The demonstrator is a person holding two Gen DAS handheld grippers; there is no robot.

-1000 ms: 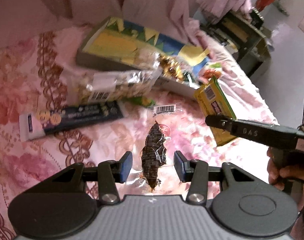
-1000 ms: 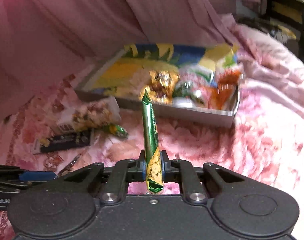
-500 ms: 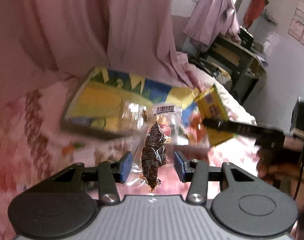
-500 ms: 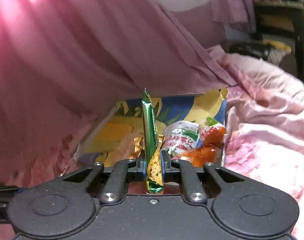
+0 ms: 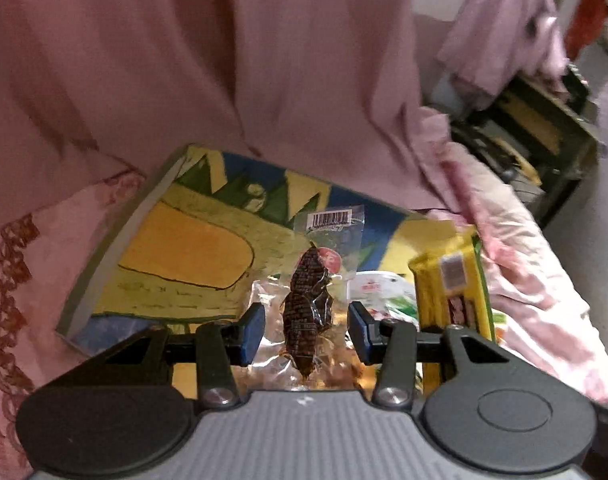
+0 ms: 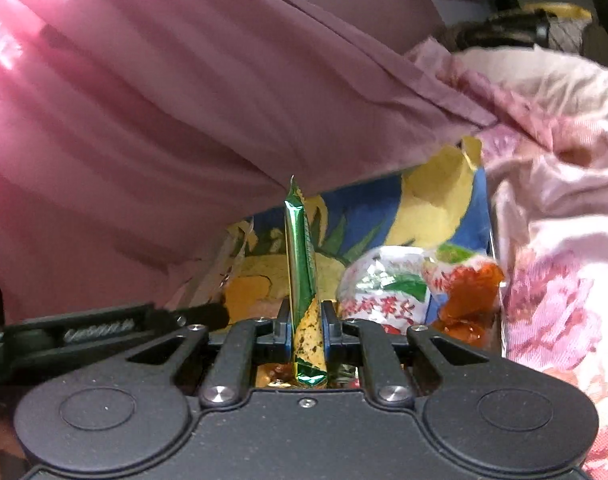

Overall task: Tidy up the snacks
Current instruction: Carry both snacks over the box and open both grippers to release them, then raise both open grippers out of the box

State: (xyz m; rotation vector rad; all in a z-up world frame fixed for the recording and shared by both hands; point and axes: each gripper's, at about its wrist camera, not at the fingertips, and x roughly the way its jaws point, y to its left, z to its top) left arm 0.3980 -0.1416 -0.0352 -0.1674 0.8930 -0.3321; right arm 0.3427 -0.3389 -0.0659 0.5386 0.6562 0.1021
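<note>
My left gripper (image 5: 306, 334) carries a clear packet with a dark brown snack (image 5: 308, 304) and a barcode label; its blue pads stand apart from the dark part, with the clear wrapper between them. It hangs over the colourful yellow, green and blue tray (image 5: 184, 256). My right gripper (image 6: 307, 330) is shut on a green and yellow snack stick (image 6: 302, 264) held upright over the same tray (image 6: 432, 204). The stick shows as a yellow packet (image 5: 450, 284) in the left wrist view. The left gripper's finger (image 6: 104, 330) shows at the left of the right wrist view.
A white and green packet (image 6: 384, 284) and an orange-red packet (image 6: 468, 292) lie in the tray's right end. Pink curtain (image 5: 184, 60) hangs behind the tray. Pink floral bedding (image 6: 556, 264) surrounds it. A dark shelf (image 5: 544, 120) stands at the far right.
Both grippers have moved forward and over the tray with their snacks. The loose snacks on the bedding have dropped out of view.
</note>
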